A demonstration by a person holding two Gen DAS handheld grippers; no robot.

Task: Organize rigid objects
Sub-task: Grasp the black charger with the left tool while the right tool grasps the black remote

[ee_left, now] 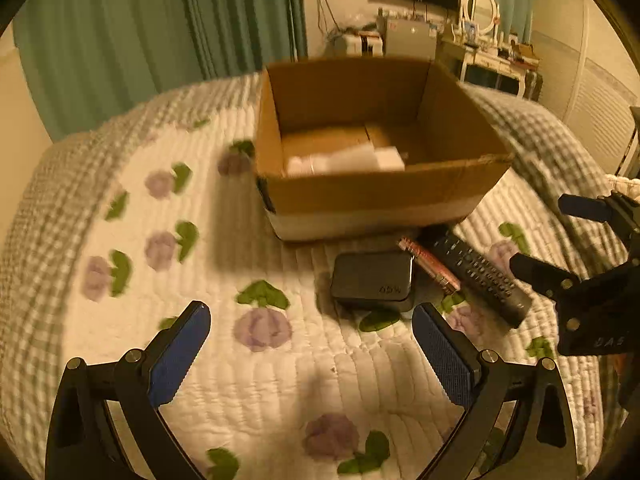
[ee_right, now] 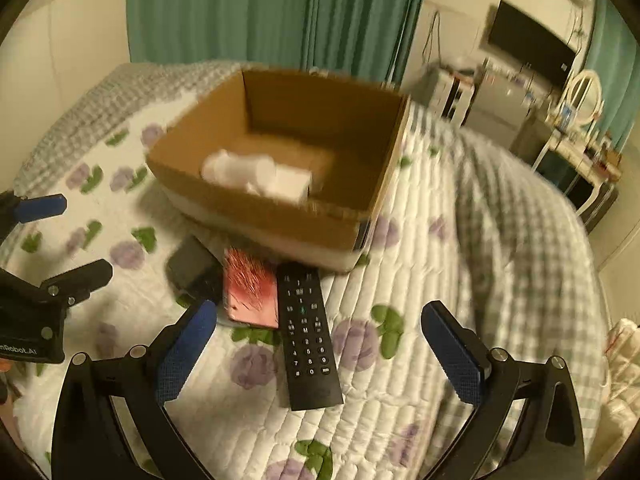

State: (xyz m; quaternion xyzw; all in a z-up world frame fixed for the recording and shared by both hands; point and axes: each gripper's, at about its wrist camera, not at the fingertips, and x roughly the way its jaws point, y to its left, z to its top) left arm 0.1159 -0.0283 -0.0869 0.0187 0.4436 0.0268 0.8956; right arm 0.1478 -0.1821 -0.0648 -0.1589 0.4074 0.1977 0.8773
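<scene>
An open cardboard box (ee_left: 372, 196) (ee_right: 280, 216) stands on the bed with white objects (ee_left: 348, 160) (ee_right: 256, 176) inside. In front of it lie a black power bank (ee_left: 372, 280) (ee_right: 192, 268), a pink patterned flat item (ee_left: 430, 266) (ee_right: 252, 292) and a black remote (ee_left: 480, 274) (ee_right: 308, 340). My left gripper (ee_left: 312, 340) is open and empty, just short of the power bank. My right gripper (ee_right: 316, 340) is open, its fingers on either side of the remote, above it. Each gripper shows in the other's view: the right one (ee_left: 560, 240), the left one (ee_right: 72, 236).
The bed has a white quilt with purple flowers (ee_left: 260, 328) and a grey checked blanket (ee_right: 500, 208). Green curtains (ee_right: 260, 12) hang behind. A dresser with a mirror (ee_left: 480, 12), a TV (ee_right: 532, 48) and clutter stand at the far right.
</scene>
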